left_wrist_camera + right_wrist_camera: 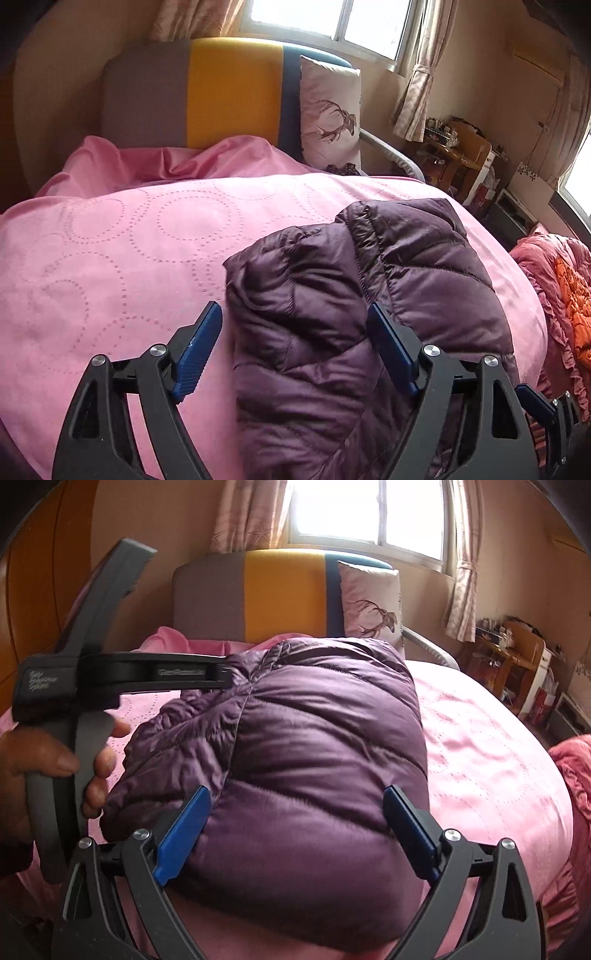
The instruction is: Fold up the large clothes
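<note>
A purple quilted down jacket [332, 314] lies folded in a puffy bundle on the pink bedspread [129, 240]. My left gripper [295, 314] is open, its blue pads wide apart over the jacket's left part, close above it. In the right wrist view the jacket [314, 738] fills the middle, and my right gripper [297, 797] is open, its blue pads astride the jacket's near end. The left gripper's body [129, 672], held by a hand, shows at the left with its tip at the jacket's far left edge.
A grey, yellow and blue headboard [207, 96] and a deer-print pillow [328, 114] stand at the bed's far end. A red ruffled quilt [554, 288] lies at the right edge. A cluttered wooden desk [458, 151] stands by the window wall.
</note>
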{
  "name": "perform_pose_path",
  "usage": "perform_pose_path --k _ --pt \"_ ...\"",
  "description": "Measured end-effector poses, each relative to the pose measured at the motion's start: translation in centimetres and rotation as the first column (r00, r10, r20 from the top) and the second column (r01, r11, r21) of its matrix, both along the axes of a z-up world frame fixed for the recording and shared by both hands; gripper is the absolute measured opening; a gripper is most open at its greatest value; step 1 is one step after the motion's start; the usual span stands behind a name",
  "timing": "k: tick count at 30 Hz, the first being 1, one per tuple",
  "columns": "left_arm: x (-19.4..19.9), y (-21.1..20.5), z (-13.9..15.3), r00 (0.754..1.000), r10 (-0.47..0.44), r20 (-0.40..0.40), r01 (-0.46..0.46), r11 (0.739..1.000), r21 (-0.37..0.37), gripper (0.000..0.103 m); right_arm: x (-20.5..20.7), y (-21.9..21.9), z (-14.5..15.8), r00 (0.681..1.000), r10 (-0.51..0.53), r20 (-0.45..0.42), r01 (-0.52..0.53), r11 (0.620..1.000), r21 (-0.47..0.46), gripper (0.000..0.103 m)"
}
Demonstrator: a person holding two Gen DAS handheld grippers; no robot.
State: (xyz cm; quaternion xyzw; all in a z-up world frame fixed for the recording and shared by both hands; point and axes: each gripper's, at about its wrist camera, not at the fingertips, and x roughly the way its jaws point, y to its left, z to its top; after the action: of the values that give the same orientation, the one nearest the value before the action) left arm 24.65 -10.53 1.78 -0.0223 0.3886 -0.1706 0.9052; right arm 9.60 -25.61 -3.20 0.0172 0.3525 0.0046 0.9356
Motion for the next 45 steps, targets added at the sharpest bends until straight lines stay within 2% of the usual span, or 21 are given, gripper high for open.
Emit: perform_pose_path --k 9,10,11,14,21,24,26,30,32,36,40,45 --pt "-4.5 2.2 1.9 0.996 0.045 0.079 -0.048 0.998 0.031 0.080 -1.5 0.1 1.5 0.998 -0.027 -0.052 0.029 0.999 0.032 0.098" --pt "-5.0 2.6 2.1 0.995 0.048 0.086 -0.051 0.998 0.028 0.084 -1.3 0.0 1.7 0.998 -0.030 -0.052 0.032 0.999 0.037 0.098" --pt "-5.4 2.9 2.3 0.994 0.055 0.095 -0.058 0.998 0.028 0.087 -1.5 0.0 2.1 0.998 -0.034 -0.050 0.036 0.998 0.045 0.098" --pt "-6.6 3.6 3.1 0.991 0.071 0.116 -0.074 0.997 0.023 0.087 -1.6 0.0 3.3 0.998 -0.043 -0.044 0.047 0.996 0.074 0.099" --pt "-8.7 5.0 3.8 0.984 0.105 0.142 -0.109 0.994 0.017 0.091 -3.3 0.8 6.2 0.997 -0.073 0.013 0.072 0.994 0.079 0.101" --pt "-9.7 5.5 3.9 0.982 0.118 0.151 -0.122 0.992 0.017 0.091 -3.9 0.7 7.5 0.992 -0.119 0.046 0.116 0.990 0.079 0.101" --pt "-10.2 5.7 4.0 0.980 0.123 0.156 -0.127 0.992 0.015 0.091 -4.2 -0.1 8.3 0.980 -0.192 0.055 0.186 0.977 0.103 0.101" --pt "-11.4 5.9 3.9 0.978 0.134 0.162 -0.139 0.990 0.020 0.093 -3.7 -1.5 8.5 0.956 -0.293 0.012 0.287 0.945 0.156 0.101" --pt "-12.1 5.9 3.7 0.979 0.133 0.157 -0.137 0.990 0.018 0.098 -3.5 -1.5 8.2 0.943 -0.333 -0.012 0.331 0.932 0.147 0.101" --pt "-13.2 5.9 2.9 0.980 0.131 0.148 -0.137 0.990 0.032 0.099 -3.5 -0.7 7.9 0.931 -0.364 -0.038 0.366 0.926 0.091 0.101" --pt "-14.2 5.8 2.4 0.983 0.124 0.136 -0.130 0.991 0.038 0.099 -4.1 0.0 7.9 0.923 -0.383 -0.029 0.384 0.922 0.049 0.101" --pt "-15.0 5.2 2.5 0.980 0.126 0.152 -0.141 0.986 0.087 0.099 -4.8 0.3 8.2 0.923 -0.384 0.007 0.384 0.923 0.006 0.101"
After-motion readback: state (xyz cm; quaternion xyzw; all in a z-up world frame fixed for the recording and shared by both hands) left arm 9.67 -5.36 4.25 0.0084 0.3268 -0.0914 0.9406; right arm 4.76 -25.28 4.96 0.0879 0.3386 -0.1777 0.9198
